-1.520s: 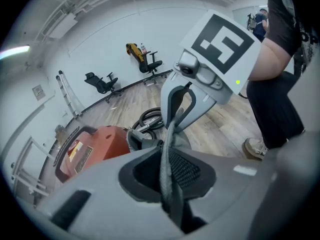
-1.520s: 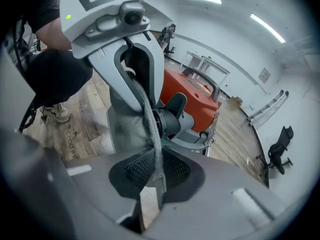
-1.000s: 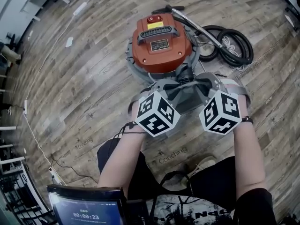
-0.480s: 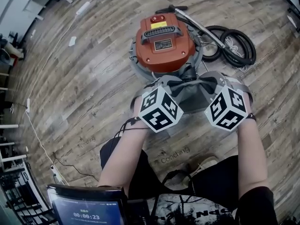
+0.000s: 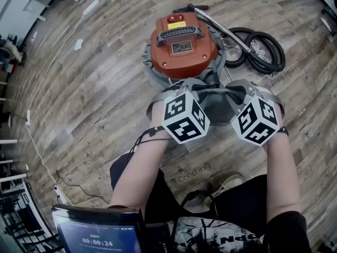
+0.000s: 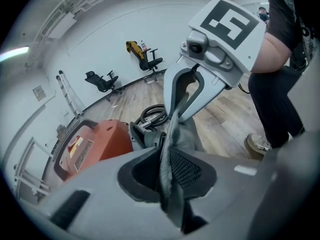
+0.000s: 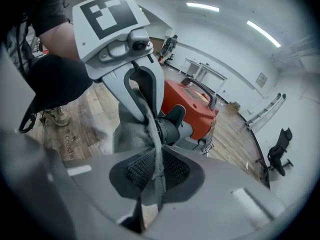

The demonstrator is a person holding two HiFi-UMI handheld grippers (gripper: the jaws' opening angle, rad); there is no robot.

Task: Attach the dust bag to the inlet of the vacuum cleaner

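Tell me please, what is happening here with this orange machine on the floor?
A person holds a two-jaw gripper in each hand. The left gripper and the right gripper both pinch the edge of a grey fabric dust bag, stretched between them in front of the black inlet tube of the round orange vacuum cleaner on the wooden floor. The left jaws have just been opening, with fabric between them. The bag does not look attached yet.

Head view: steeply down from above. Gripper views: low, close, facing each other. All share the vacuum cleaner [image 5: 181, 49].
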